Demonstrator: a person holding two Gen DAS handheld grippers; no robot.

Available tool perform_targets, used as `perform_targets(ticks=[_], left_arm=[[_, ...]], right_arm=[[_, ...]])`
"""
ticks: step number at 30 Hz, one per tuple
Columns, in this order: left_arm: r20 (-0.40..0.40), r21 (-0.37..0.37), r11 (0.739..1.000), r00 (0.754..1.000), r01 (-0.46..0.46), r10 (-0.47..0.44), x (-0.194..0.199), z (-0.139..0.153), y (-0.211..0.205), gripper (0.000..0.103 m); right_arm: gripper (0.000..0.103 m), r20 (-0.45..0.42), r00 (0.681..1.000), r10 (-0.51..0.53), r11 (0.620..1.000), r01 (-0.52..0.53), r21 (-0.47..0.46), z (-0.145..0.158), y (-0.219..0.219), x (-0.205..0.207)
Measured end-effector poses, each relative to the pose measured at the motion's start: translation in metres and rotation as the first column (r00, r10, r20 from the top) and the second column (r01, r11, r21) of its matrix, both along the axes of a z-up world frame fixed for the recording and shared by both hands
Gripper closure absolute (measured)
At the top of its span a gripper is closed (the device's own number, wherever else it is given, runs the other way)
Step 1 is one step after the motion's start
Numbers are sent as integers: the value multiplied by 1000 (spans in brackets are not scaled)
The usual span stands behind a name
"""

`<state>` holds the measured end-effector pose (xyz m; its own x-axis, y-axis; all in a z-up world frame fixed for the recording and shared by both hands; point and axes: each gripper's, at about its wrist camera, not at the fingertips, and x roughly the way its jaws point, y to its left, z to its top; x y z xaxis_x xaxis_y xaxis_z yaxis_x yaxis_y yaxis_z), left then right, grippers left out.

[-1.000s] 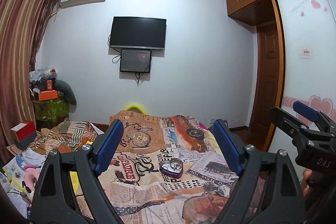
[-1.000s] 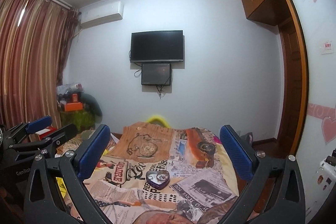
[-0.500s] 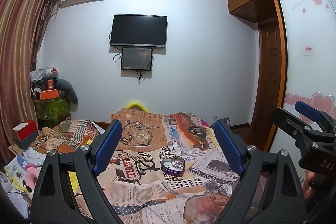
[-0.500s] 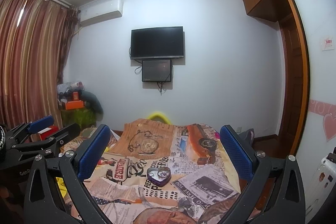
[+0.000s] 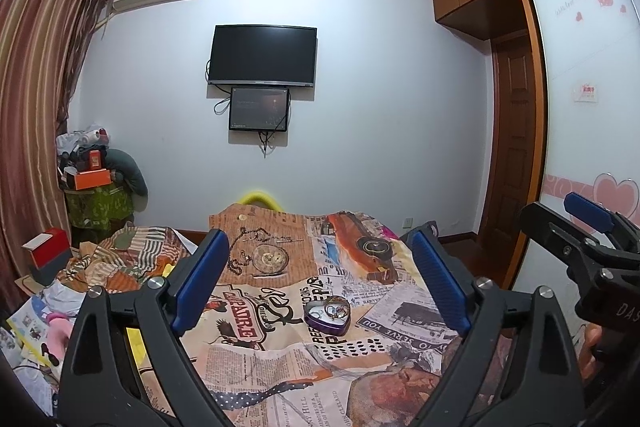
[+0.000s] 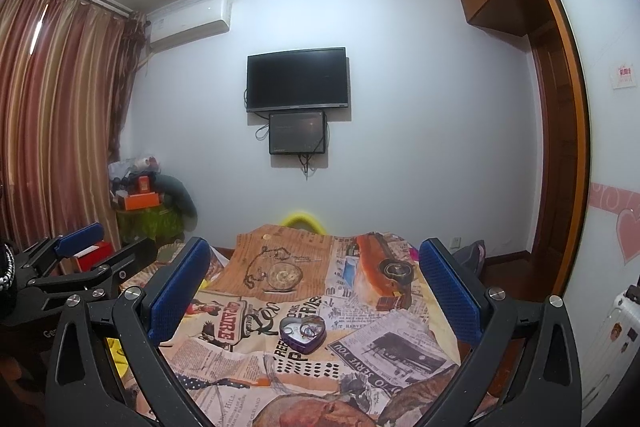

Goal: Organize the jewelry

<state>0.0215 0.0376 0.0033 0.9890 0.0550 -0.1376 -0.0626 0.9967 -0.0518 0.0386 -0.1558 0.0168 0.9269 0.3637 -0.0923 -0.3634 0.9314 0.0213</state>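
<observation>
Heart-shaped purple tin (image 5: 327,318), rings inside, newsprint cloth (image 5: 256,367)

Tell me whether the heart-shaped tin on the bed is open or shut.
Open. The purple heart-shaped tin shows its pale inside with small rings in it, and no lid sits on top. It rests on the newspaper-print bedspread.

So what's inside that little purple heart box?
The heart box is open on the printed cloth. Inside lie small shiny rings on a pale lining. The near wall hides part of the floor, so anything tucked there can't be seen.
</observation>
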Motion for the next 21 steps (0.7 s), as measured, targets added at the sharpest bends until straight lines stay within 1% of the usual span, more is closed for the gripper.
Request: perform_targets(ticks=[16,21], left_arm=[[-13,1,1000,1000,17,-17,6,-4,-3,8],[-6,-5,1000,1000,25,-25,5,-4,-2,8]], right_arm=[[0,-11,1000,-3,1000,3,14,-1,-5,4],[0,-15,1000,0,1000,1,16,-2,-5,4]])
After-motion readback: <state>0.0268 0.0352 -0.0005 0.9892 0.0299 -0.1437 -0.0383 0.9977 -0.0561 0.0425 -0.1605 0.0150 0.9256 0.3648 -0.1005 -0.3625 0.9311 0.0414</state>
